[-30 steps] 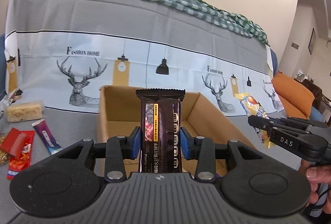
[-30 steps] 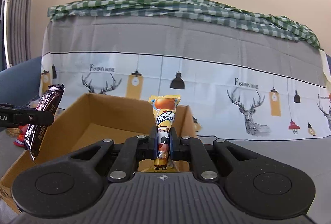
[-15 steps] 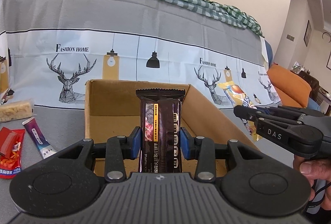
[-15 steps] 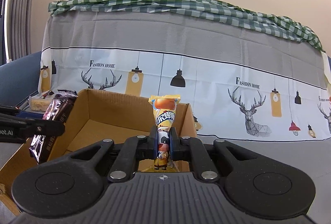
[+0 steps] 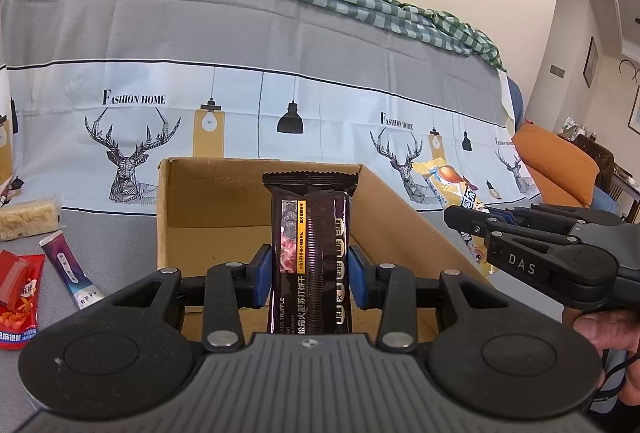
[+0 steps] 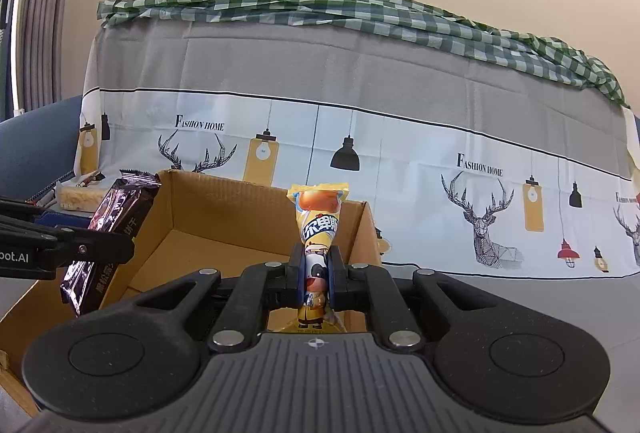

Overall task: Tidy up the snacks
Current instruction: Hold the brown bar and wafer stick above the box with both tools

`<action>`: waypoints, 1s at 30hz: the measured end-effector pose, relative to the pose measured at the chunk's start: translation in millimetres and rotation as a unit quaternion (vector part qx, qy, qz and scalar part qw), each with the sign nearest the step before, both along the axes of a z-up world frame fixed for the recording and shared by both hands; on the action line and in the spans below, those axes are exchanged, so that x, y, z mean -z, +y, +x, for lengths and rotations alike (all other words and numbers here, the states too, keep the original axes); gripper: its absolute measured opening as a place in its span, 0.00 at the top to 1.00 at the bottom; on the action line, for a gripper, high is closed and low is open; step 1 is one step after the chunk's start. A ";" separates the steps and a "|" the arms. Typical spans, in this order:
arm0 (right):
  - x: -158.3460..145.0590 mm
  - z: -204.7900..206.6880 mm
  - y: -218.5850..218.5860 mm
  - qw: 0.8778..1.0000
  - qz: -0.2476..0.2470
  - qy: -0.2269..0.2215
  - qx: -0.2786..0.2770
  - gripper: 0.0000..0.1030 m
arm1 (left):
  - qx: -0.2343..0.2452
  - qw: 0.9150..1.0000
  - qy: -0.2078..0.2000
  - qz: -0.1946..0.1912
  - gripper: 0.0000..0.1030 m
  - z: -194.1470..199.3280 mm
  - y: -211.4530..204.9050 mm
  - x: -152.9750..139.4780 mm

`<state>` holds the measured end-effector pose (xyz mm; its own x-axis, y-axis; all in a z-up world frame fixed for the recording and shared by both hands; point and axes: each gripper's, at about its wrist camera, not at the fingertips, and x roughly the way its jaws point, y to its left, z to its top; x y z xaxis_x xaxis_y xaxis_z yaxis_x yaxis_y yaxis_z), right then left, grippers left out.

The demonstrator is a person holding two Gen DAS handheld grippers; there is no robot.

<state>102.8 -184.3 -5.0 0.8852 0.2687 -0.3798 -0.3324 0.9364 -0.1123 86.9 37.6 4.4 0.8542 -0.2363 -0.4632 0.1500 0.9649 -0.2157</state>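
My left gripper is shut on a dark brown cracker packet that stands upright between its blue pads, over the open cardboard box. My right gripper is shut on a narrow yellow snack packet, also upright, above the same box. Seen from the left wrist, the right gripper and its yellow packet hang at the box's right wall. From the right wrist, the left gripper with the dark packet sits over the box's left wall. The floor of the box looks bare.
Loose snacks lie on the grey cloth left of the box: a red packet, a purple-and-white stick and a pale cracker pack. A draped sofa back with deer prints rises behind. A person's hand holds the right gripper.
In the left wrist view the box and the right gripper with its yellow packet have drifted left. In the right wrist view the left gripper with its dark packet has moved right, toward the box.
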 end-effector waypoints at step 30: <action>1.5 -1.0 2.3 1.000 -0.016 -0.004 -0.007 0.90 | -0.001 1.000 -0.002 -0.003 0.59 -1.3 -0.2 -1.7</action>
